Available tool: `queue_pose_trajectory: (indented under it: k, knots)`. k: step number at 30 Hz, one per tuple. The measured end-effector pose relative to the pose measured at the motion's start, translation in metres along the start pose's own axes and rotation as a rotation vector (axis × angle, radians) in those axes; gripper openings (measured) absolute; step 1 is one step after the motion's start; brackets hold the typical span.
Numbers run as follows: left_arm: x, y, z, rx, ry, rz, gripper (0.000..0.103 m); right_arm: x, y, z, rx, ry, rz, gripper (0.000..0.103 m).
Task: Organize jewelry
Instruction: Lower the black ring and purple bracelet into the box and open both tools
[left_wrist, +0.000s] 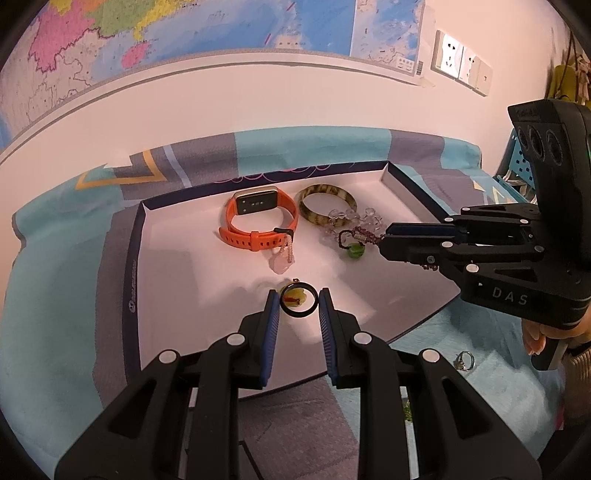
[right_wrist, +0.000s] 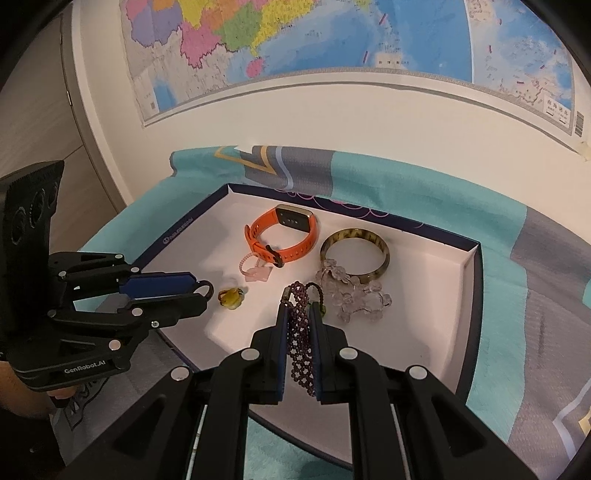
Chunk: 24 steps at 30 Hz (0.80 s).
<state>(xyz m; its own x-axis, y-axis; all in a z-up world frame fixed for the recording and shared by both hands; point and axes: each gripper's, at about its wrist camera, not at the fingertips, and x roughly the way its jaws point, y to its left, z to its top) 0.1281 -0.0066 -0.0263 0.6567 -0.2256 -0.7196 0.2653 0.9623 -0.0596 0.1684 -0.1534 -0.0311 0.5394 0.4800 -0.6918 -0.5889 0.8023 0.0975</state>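
Most pieces already in white-lined tray (right_wrist: 469, 258): orange watch (right_wrist: 291, 236), mottled bangle (right_wrist: 354, 254), clear bead bracelet (right_wrist: 351, 291), pink charm (right_wrist: 256, 271), yellow pendant (right_wrist: 231, 297).
Right hand-held gripper (right_wrist: 300, 314) clamped on purple bead bracelet (right_wrist: 299, 332), above tray, not yet laid down.
Left hand-held gripper (left_wrist: 295, 301) pinching black ring (left_wrist: 298, 301) over tray near edge, seemingly gripped, though contact hard to read.
Left to do: silver ring (left_wrist: 464, 360) on teal cloth (left_wrist: 55, 295) outside tray.
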Motion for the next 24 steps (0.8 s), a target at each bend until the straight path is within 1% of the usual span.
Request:
queue_pose_trajectory:
  k: [14, 24]
  knots:
    - [0.013, 0.003, 0.002, 0.001, 0.026, 0.016, 0.022, 0.014, -0.001, 0.000, -0.009, 0.029, -0.011, 0.010]
    - [0.020, 0.004, 0.006, -0.006, 0.039, 0.025, 0.022, 0.018, -0.002, 0.000, 0.001, 0.035, 0.000, 0.012]
